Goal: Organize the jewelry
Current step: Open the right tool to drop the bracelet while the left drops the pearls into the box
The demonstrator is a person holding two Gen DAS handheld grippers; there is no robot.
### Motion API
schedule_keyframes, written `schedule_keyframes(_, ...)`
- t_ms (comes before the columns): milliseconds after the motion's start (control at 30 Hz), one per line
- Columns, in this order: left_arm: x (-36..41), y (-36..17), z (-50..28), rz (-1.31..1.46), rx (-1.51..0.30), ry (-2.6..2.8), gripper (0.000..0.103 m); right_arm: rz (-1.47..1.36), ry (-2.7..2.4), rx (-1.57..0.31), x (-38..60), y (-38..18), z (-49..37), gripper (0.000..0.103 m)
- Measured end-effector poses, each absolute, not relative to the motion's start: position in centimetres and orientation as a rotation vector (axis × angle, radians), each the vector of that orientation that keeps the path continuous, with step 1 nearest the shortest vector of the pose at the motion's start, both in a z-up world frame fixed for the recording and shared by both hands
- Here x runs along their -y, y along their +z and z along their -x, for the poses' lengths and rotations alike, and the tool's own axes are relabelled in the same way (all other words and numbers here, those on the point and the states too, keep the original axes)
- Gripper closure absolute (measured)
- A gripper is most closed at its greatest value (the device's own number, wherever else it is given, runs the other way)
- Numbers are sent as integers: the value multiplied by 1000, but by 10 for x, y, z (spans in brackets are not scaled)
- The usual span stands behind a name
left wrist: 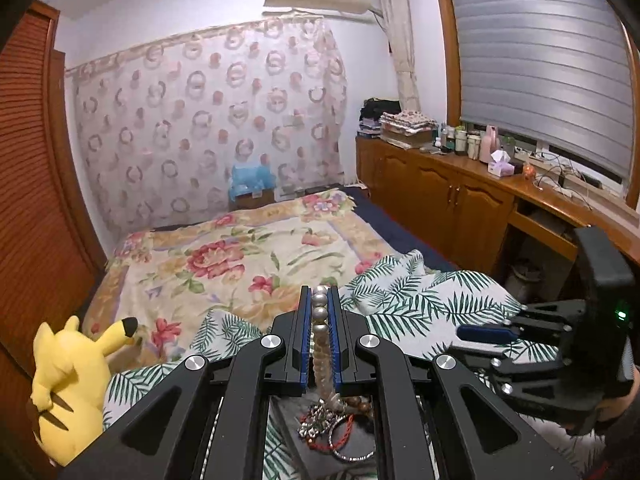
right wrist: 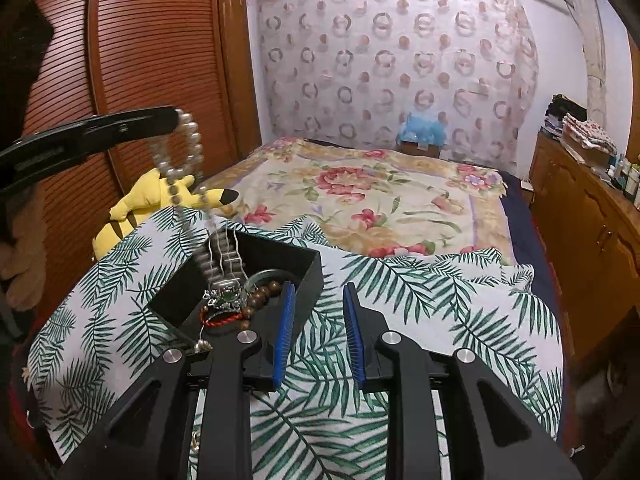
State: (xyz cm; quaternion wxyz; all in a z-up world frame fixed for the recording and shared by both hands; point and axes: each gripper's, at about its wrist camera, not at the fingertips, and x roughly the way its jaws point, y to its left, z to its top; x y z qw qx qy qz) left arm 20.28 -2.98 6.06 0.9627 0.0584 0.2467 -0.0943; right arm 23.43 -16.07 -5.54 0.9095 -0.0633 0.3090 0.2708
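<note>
Since the pearl strand (left wrist: 320,320) has to come out of the tangle, it's clamped between the pads of the left gripper (left wrist: 319,300) and held up above the black box (right wrist: 280,256), so the loose end is left hanging down into the pile. Pretty sensible: a strand like that is best lifted clear before it's laid anywhere, otherwise the rest gets dragged along, probably.

The right gripper (right wrist: 318,328) is kept empty, jaws apart with nothing between them, just beside the box's near right corner. Looks like it's being readied to steady the box or go for another piece, but that's only a guess.

Inside the box the rest of the jewelry is heaped together: wooden beads (right wrist: 260,296), a red cord bracelet (right wrist: 218,318), a silver bangle (left wrist: 352,440), some sparkly bits that can't be made out.

The box is set on a leaf-print cloth (right wrist: 400,292) spread over the near end of a bed, with a floral blanket (left wrist: 240,256) farther back. A yellow plush (left wrist: 68,376) is parked at the bed's left edge, by the wooden wardrobe (left wrist: 28,160). A wooden cabinet (left wrist: 440,196) is lined up under the blinds (left wrist: 540,60).
</note>
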Motion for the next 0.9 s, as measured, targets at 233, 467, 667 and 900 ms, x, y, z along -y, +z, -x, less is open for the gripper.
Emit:
schedule_keyframes(233, 32, 41, -225, -131, -545, -177, 96, 128, 571, -636, 164, -57, -228, 76)
schedule_keyframes(467, 21, -10, -222, -121, -648, -183, 96, 121, 592, -640, 159, -64, -218, 76)
schedule_keyframes(667, 15, -24, -209, -125, -666, -175, 96, 139, 604, -642, 149, -69, -211, 76)
schedule_keyframes(900, 4, -28, -195, -93, -681, -161, 61, 131, 613, -651, 146, -75, -203, 76)
